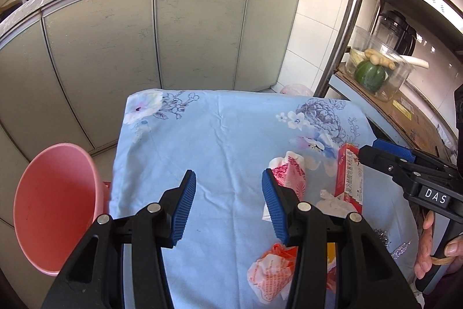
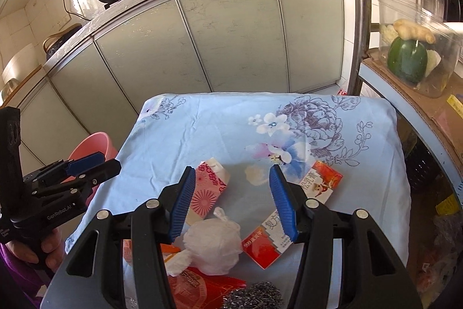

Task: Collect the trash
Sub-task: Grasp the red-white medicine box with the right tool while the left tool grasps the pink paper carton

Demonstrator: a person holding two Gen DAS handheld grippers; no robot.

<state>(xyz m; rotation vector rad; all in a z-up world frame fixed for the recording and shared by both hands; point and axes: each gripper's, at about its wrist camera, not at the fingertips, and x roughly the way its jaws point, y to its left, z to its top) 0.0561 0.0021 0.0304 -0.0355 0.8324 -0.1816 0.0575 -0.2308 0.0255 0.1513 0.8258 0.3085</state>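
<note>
Both tongs are hanging open and empty over the cloth-covered tabletop. The right tongs are hovering above a crumpled white plastic bag, soft and springy, lying between a pink tissue packet and a stiff red carton. Best pinching the bag's bulk squarely. The left tongs are waiting beside the smooth pink bucket.

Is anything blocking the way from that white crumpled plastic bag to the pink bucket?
Nothing visible blocks it. The white crumpled plastic bag lies under the open right gripper; bare blue floral cloth stretches to the pink plastic bucket beside the table.
</note>
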